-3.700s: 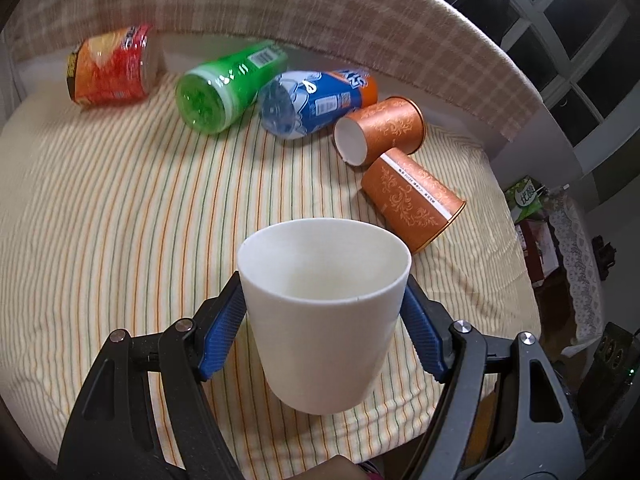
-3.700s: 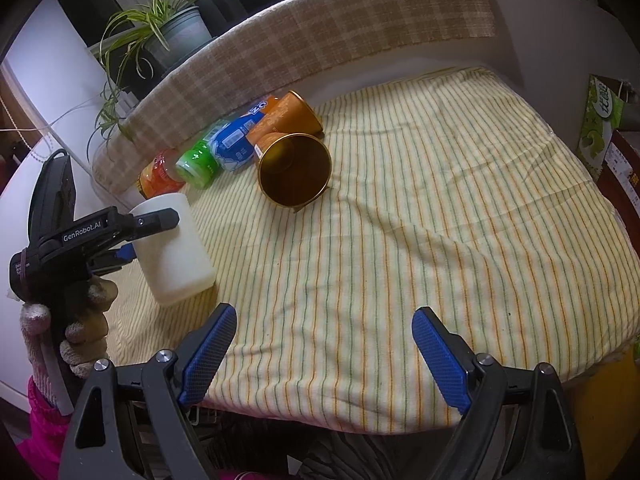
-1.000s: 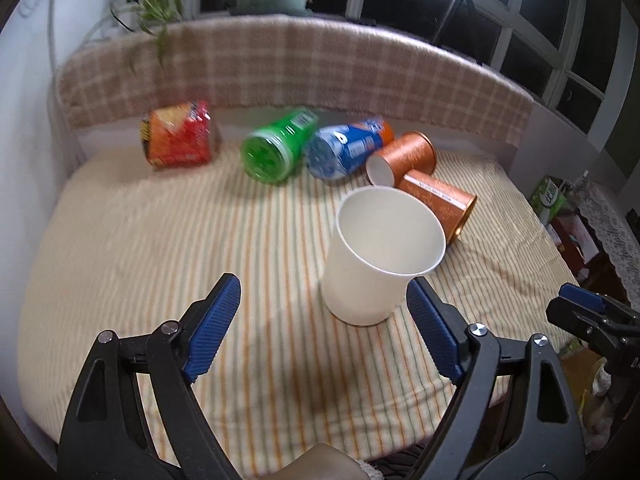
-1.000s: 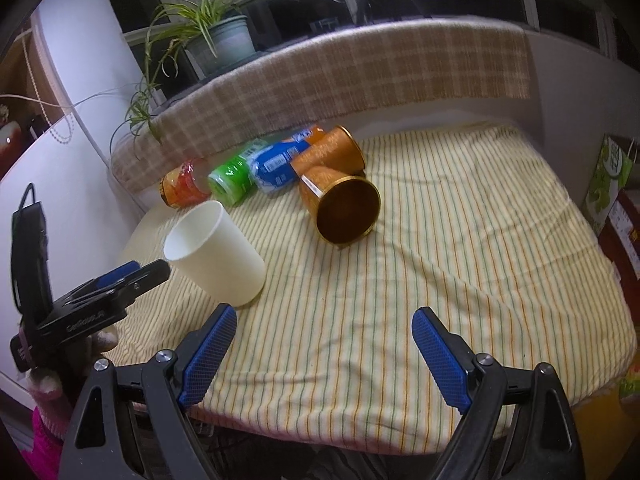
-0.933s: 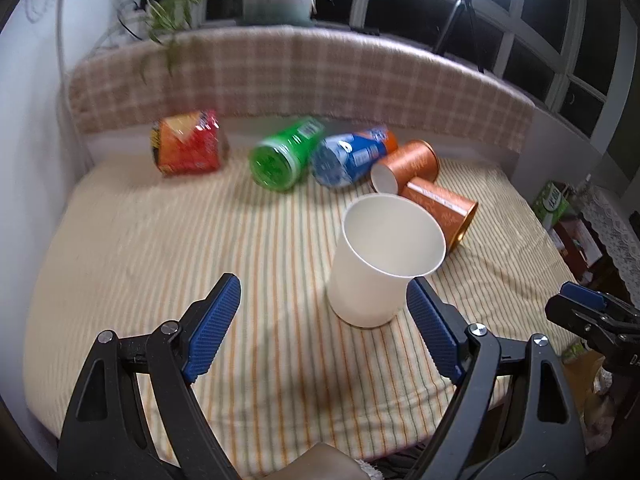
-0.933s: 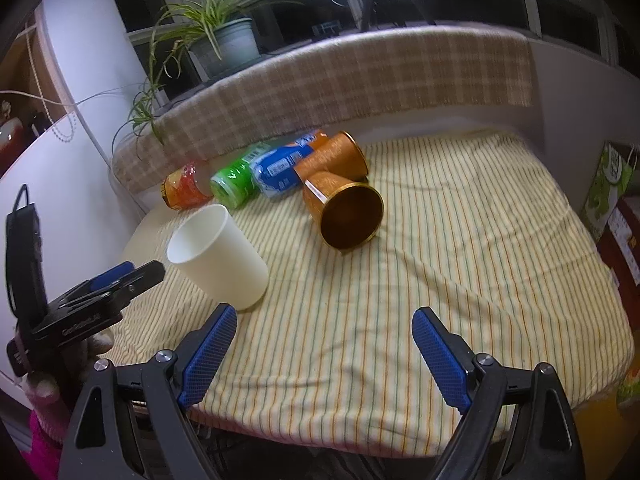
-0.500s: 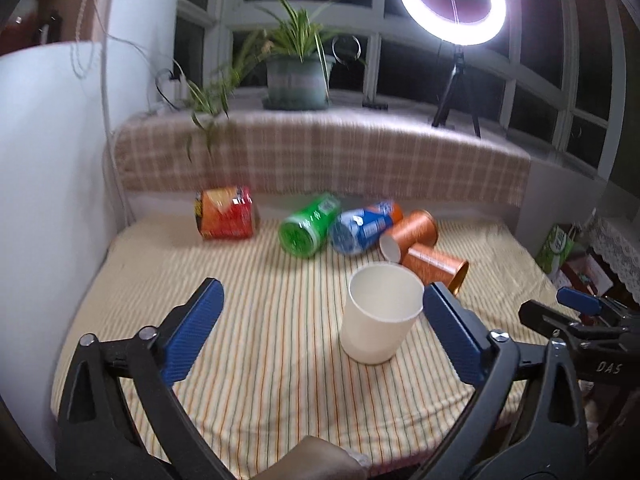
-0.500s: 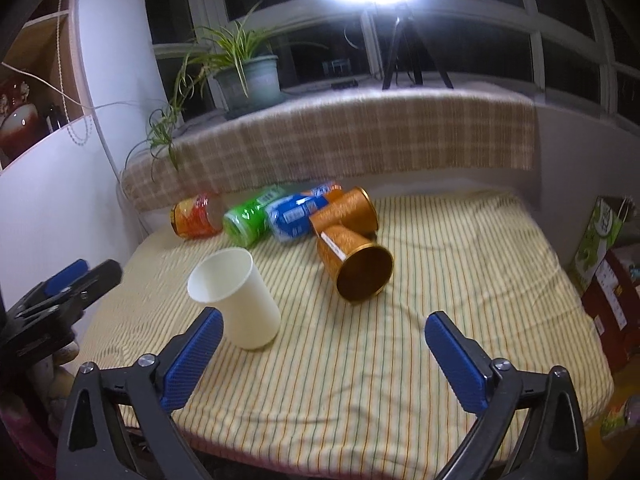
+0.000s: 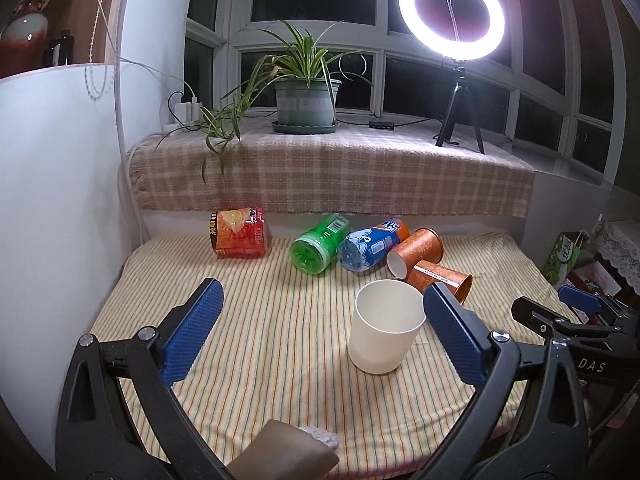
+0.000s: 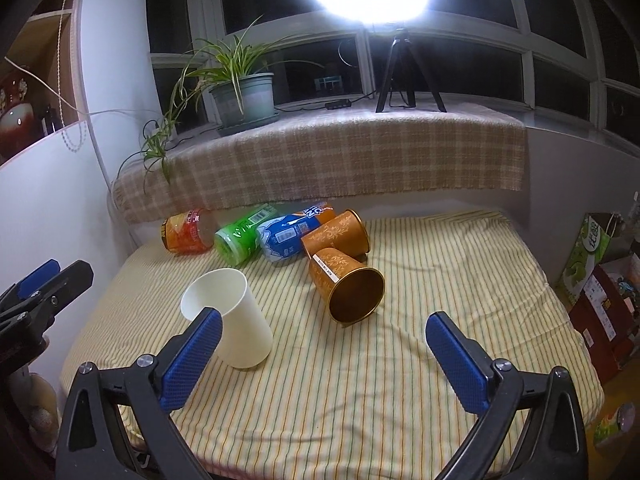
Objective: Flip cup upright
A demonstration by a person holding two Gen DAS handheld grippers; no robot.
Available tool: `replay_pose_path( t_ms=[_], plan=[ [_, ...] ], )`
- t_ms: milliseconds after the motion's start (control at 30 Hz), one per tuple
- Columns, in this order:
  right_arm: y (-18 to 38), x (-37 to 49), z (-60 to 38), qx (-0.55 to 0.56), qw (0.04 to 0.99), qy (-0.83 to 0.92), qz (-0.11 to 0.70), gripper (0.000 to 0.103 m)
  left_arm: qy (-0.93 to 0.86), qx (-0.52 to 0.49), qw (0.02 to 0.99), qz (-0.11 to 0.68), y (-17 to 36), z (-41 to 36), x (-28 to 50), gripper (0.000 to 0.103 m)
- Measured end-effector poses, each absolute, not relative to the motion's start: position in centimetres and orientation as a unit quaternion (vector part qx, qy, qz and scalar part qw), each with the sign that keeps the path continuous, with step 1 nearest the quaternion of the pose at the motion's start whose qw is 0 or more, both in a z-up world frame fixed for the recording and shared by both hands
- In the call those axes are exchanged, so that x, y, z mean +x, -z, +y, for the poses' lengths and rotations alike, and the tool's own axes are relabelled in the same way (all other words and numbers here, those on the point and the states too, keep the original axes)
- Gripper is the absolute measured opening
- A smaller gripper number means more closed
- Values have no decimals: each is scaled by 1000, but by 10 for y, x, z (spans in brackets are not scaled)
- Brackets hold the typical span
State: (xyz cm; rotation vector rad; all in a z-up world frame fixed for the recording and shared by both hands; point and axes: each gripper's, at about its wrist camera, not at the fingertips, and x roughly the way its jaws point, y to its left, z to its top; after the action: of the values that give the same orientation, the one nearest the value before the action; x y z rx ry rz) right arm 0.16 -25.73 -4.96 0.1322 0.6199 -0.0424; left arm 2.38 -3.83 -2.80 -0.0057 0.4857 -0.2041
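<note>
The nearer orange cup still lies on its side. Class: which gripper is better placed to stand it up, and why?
Right, probably. The nearer orange cup lies between the open right gripper's fingers, mouth toward it. From the left gripper, also open, the upright white cup stands in the way.

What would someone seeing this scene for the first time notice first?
Probably the glaring ring light on its tripod at the window. Next, the white cup standing upright on the striped cloth, with two orange cups and several cans lying on their sides behind it.
</note>
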Motion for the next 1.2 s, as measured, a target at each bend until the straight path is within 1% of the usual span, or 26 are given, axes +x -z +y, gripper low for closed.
replay_pose_path(
  t_ms=[1200],
  plan=[
    [50, 3, -258, 63, 950, 26, 306, 103, 95, 2, 968, 234, 21, -35, 21, 102]
  ],
)
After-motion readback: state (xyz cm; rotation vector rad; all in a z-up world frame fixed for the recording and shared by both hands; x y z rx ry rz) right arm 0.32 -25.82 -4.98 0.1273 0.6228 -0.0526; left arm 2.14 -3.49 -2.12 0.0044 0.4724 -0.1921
